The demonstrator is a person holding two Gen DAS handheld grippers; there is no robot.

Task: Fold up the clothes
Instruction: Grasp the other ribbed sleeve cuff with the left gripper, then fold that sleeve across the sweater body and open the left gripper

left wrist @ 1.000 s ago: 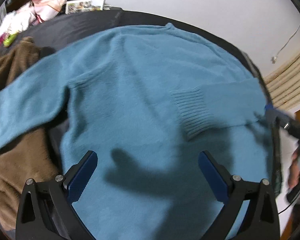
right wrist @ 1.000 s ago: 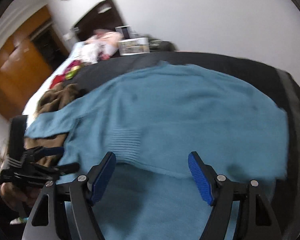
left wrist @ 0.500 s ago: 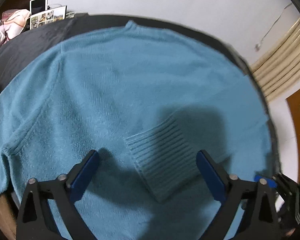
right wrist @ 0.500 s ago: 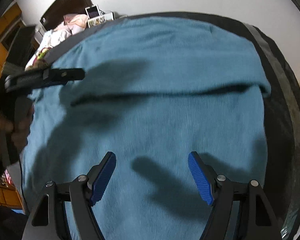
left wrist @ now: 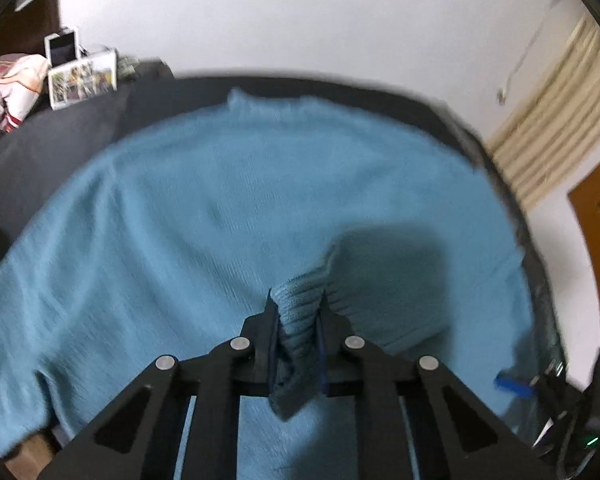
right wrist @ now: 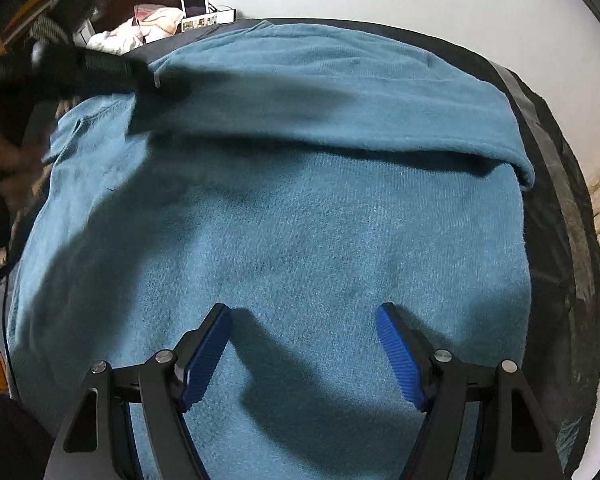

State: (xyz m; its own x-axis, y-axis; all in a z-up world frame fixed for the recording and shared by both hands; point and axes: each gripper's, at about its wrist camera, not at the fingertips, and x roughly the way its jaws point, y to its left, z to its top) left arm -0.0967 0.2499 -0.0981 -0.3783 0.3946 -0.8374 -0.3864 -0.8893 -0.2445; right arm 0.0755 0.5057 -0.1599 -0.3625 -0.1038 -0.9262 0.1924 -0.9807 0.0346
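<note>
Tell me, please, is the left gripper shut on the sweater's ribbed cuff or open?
Shut on it: the left gripper has just closed, its jaws pinching the ribbed cuff bunched between them.

Left wrist view: sat just behind the left gripper [left wrist: 298, 312], looked steeply down and forward along its fingers, very close over the blue sweater [left wrist: 220, 208] on the dark bed [left wrist: 60, 136].
Left view, far field: faced the bed's far edge, the white wall [left wrist: 300, 12] and the photo frames [left wrist: 80, 76] at the far left corner.
Right wrist view: sat behind the right gripper [right wrist: 304, 344], tilted steeply down, close over the sweater [right wrist: 340, 220] near the bed's right edge [right wrist: 548, 128].
Shared part: both took in the sweater, the far edge, the wall and the frames [right wrist: 204, 12].
Cross-sight: the right view caught the left gripper [right wrist: 140, 76] at upper left; the left view showed the right gripper's blue tip [left wrist: 512, 385] at the lower right rim.
</note>
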